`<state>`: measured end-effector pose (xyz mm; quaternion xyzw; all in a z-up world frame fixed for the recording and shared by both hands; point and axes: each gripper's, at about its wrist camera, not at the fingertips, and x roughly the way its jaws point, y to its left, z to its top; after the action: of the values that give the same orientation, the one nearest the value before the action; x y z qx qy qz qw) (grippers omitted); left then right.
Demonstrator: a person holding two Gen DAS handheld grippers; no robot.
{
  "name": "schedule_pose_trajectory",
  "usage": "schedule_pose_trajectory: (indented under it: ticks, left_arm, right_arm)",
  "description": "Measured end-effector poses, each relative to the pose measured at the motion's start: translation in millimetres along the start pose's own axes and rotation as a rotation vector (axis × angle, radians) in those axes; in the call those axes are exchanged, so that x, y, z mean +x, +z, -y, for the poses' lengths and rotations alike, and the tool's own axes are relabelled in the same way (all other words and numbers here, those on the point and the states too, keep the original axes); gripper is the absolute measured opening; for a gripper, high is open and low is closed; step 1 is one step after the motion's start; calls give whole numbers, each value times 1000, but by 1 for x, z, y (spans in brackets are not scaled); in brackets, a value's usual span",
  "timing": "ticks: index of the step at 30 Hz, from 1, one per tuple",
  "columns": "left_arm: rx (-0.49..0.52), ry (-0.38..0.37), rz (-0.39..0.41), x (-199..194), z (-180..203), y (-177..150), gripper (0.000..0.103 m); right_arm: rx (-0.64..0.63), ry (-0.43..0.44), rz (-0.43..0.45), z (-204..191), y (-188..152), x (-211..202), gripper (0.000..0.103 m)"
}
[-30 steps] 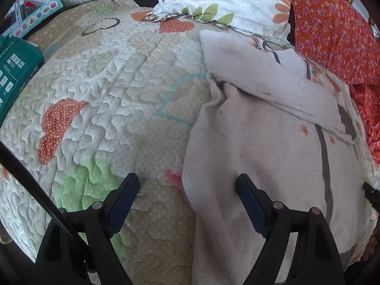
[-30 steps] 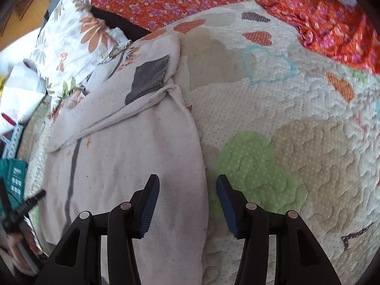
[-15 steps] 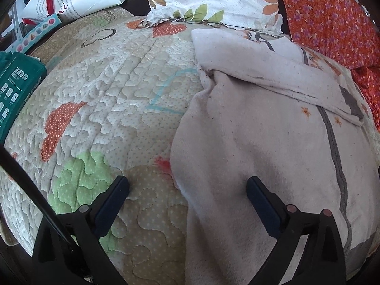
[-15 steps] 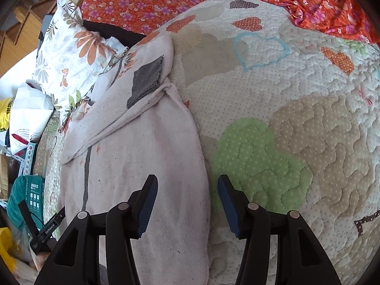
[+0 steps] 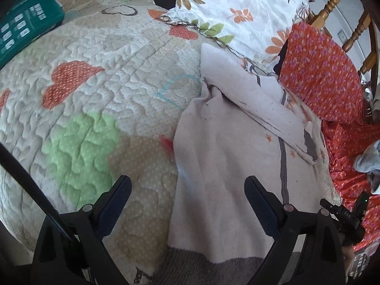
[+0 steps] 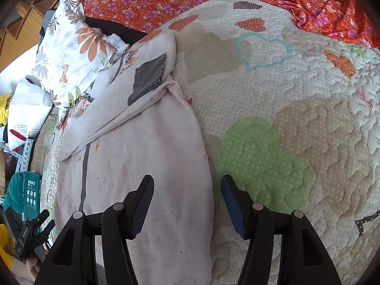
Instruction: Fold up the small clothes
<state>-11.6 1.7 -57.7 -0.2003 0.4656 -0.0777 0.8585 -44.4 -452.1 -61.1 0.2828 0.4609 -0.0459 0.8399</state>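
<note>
Item: pale garment (image 5: 225,166), sleeves folded in (body unfolded); my left gripper (image 5: 187,190) and right gripper (image 6: 187,190) gape, empty.

The left black two-finger gripper with blue pads (image 5: 187,191) is held low with its jaws spread wide, gripping nothing. The right black two-finger gripper with blue pads (image 6: 187,191) is also parted, less widely, fingers pointing forward and holding nothing.

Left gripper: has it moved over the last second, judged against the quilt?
Yes. The left gripper has pulled back toward the near end of the sweater; the grey hem now shows, and the quilt's green patch sits farther ahead.
</note>
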Motion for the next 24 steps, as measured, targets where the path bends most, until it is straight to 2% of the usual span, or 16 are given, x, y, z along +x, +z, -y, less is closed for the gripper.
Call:
schedule_pose_trajectory:
  ticks: [5,9,15,24]
  left_arm:
    - [-18,-3,42,-17,-7,-5,88]
    - [-53,-8,62,-26,-16,-7,87]
    - [-92,1,34,-20,-27,-11,87]
    - [-107,29,33,-18,-33,-14,87]
  right_arm:
    - [-2,2,-1,0,0,1,66]
    - [-29,-11,-1,-4,-1,3,70]
    - [-93,-54,3,-14,-3,7,76]
    - [-190,-143,6,-30,-10,14,81]
